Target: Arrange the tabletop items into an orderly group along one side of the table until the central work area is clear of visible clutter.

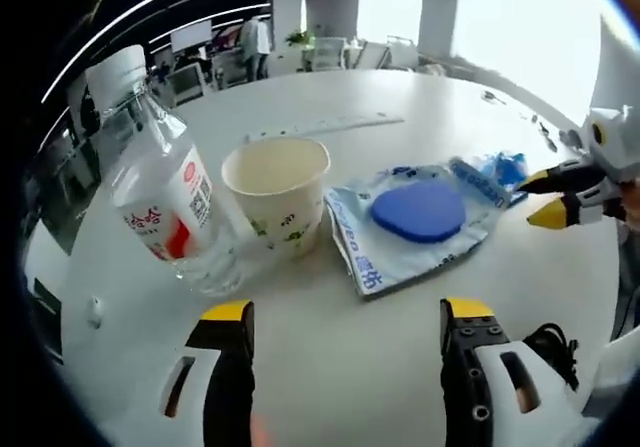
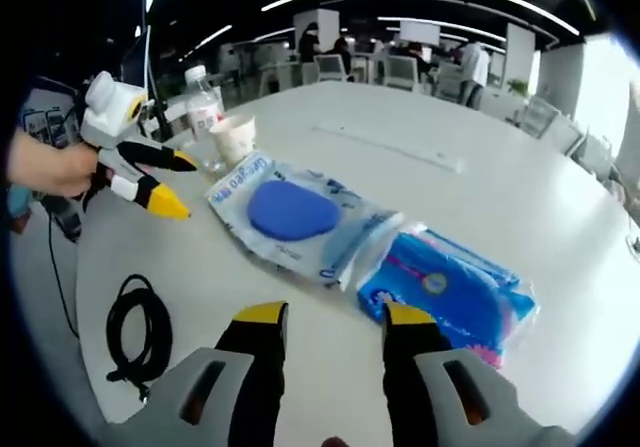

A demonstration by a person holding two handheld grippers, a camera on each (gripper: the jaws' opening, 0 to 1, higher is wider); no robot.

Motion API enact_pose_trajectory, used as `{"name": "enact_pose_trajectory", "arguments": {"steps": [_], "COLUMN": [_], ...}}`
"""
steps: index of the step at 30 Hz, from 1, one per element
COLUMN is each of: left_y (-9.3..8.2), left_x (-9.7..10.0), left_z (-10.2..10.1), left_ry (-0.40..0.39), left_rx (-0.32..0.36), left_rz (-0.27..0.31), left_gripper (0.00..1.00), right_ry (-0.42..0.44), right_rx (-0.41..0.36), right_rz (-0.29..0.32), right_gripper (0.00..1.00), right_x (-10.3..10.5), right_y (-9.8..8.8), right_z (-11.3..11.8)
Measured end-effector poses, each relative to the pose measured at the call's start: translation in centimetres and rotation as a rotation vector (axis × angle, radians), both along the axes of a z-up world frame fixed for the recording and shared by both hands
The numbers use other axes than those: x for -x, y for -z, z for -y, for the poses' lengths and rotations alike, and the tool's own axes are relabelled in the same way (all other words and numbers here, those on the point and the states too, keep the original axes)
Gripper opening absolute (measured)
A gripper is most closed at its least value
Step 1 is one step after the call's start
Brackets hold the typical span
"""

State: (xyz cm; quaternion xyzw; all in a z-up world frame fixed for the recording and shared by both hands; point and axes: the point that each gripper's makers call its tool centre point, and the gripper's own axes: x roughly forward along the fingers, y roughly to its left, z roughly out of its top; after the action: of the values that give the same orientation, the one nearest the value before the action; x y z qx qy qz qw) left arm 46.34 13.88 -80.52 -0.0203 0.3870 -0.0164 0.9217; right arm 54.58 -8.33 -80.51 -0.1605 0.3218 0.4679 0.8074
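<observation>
I am holding my left gripper (image 1: 345, 312) open and empty over the white table (image 1: 400, 117), facing a water bottle (image 1: 160, 182), a paper cup (image 1: 277, 192) just beside it and a wipes packet with a blue lid (image 1: 415, 217). My right gripper (image 2: 325, 317), also open and empty, is hovering near a blue tissue pack (image 2: 450, 292) touching that packet, with a coiled black cable (image 2: 135, 332) lying apart. I am judging the grouping as barely under way; next I am needing to close on the tissue pack and slide it toward the bottle's side
</observation>
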Motion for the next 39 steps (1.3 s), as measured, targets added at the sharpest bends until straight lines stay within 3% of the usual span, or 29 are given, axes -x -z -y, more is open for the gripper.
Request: {"name": "enact_pose_trajectory", "arguments": {"steps": [3,5,10,27,39], "left_y": [-0.1,-0.2,-0.4,-2.7,-2.4], "left_x": [0.5,0.7,1.4,2.8,4.6], "left_z": [-0.3,-0.3,-0.5,-1.2,-1.8], "left_ry": [-0.019,-0.048,-0.064,-0.088,-0.101], "left_rx": [0.017,0.054,0.057,0.063,0.066], "left_rz": [0.001,0.004,0.014,0.046,0.033], "left_gripper": [0.82,0.84,0.92,0.95,0.94], "right_ry": [0.02,0.041,0.083,0.122,0.146], "right_rx": [0.006,0.026,0.032,0.044,0.038], "right_rz": [-0.028,-0.047,-0.048,-0.029,-0.02], "right_gripper": [0.56,0.62,0.73,0.72,0.71], "right_x": [0.2,0.4,0.5,1.4,2.0], "right_y": [0.4,0.8,0.6,-0.7,-1.3], "right_z": [0.7,1.5,2.9,5.5,6.7]}}
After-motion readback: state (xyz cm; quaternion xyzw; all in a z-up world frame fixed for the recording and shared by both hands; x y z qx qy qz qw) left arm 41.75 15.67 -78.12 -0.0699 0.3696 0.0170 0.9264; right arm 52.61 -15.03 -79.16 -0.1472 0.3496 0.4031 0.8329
